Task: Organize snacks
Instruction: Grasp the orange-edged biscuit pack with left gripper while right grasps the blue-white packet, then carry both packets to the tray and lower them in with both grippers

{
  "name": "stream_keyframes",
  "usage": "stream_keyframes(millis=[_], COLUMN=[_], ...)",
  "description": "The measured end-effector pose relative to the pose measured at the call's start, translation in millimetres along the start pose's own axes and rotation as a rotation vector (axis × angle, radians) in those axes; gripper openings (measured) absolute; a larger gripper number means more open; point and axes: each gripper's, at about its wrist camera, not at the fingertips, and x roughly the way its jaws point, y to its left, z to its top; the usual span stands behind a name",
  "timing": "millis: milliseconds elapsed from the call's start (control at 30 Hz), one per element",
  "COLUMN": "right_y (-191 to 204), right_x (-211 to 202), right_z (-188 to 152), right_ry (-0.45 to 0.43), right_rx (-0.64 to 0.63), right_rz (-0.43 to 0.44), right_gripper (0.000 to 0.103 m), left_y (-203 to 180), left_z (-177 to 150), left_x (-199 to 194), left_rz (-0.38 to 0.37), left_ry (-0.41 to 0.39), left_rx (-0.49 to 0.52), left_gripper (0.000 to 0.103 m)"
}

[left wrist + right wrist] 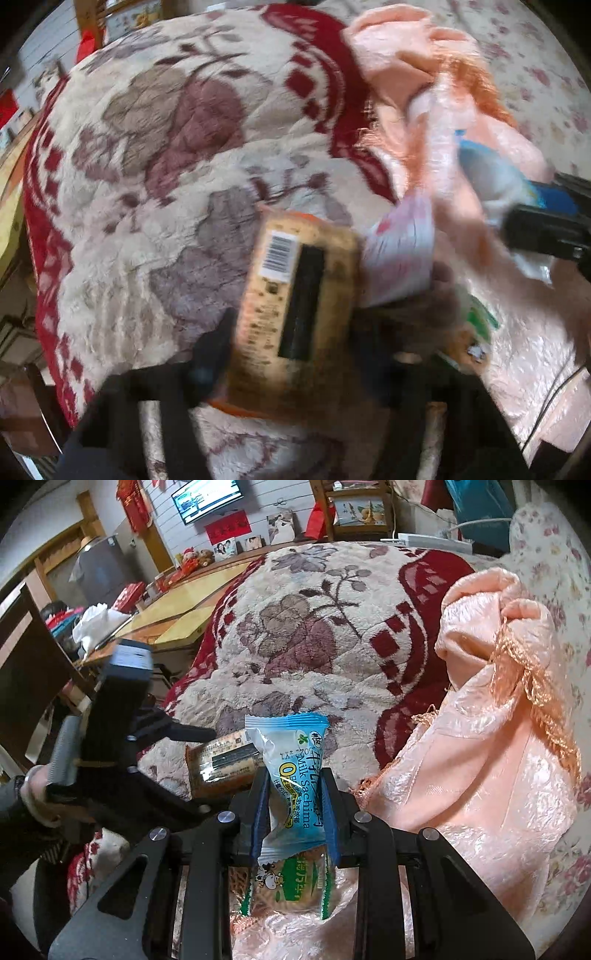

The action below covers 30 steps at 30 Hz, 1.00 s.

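My left gripper (295, 325) is shut on a tan snack pack with a barcode and a black stripe (291, 299), held above the floral blanket; the view is blurred. In the right wrist view the same gripper (207, 753) holds that tan pack (221, 764) at the left. My right gripper (295, 786) is shut on a blue Milk Sachima packet (295, 771), upright between the blue pads. A green-labelled snack (291, 886) lies under it on the pink satin cloth (480, 794). In the left wrist view the right gripper (535, 218) with the blue packet (495, 173) shows at the right edge.
A floral cream-and-red blanket (314, 627) covers the bed. A pink-and-white packet (402, 251) and a green one (476, 325) lie by the pink cloth (517, 350). A wooden table (177, 605) stands at the left, a shelf and TV behind.
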Motion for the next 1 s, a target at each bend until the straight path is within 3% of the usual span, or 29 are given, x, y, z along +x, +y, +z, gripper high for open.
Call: stream_keyframes(millis=[100, 433, 567, 800, 1000], right_y=[0.8, 47.1, 82.5, 146.7, 203.7], right_x=[-0.4, -10.7, -10.2, 3.6, 11.8], right_z=[0.8, -17.3, -38.7, -71.8, -78.1], right_ry=[-0.007, -0.028, -0.017, 0.051, 0.090], right_rx=[0.001, -0.030, -0.029, -0.066, -0.142], right_rz=[0.004, 0.063, 0.115, 0.186, 0.232], right_gripper=[0.025, 0.025, 0.025, 0.025, 0.025], left_y=[9.4, 26.0, 27.4, 40.3, 61.1], left_z=[-8.4, -90.1, -136.1, -204.2, -253.0], left_x=[-8.5, -85.8, -122.9, -166.4, -199.1], left_rz=[-0.036, 0.045, 0.155, 0.259, 0.331], left_ry=[-0.013, -0.097, -0.147, -0.197, -0.233], left_rx=[-0.052, -0.299, -0.387, -0.509, -0.609], left_gripper=[0.057, 0.057, 0.057, 0.057, 0.057])
